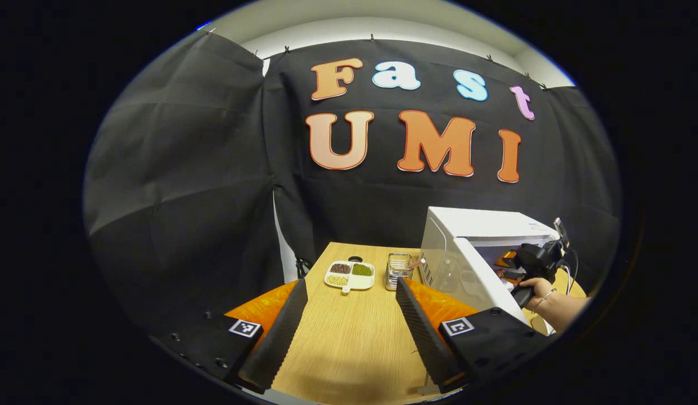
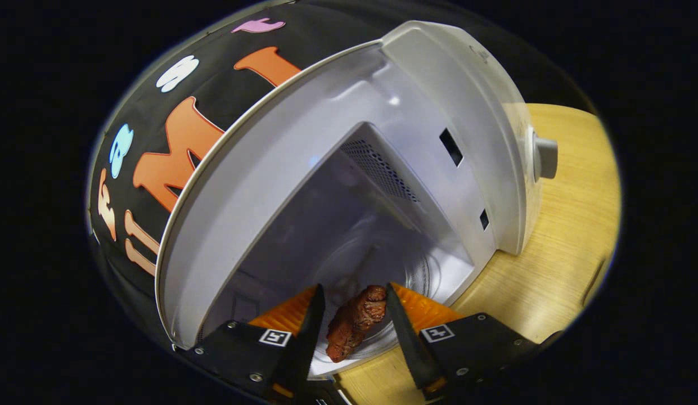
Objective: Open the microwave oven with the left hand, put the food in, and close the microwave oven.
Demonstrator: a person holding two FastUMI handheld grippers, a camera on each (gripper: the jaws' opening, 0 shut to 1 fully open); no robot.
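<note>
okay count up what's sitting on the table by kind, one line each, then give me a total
Microwave oven, door open: 1
Divided dish with three fillings: 1
Wire basket: 1
Piece of meat, between the right gripper's fingers at the oven's opening: 1
Total: 4

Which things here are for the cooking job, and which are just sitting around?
For the job:
microwave, door open
piece of meat, between the right gripper fingers at the microwave's mouth
left gripper, open and empty

Just sitting around:
divided dish of beans
wire basket
table
</note>
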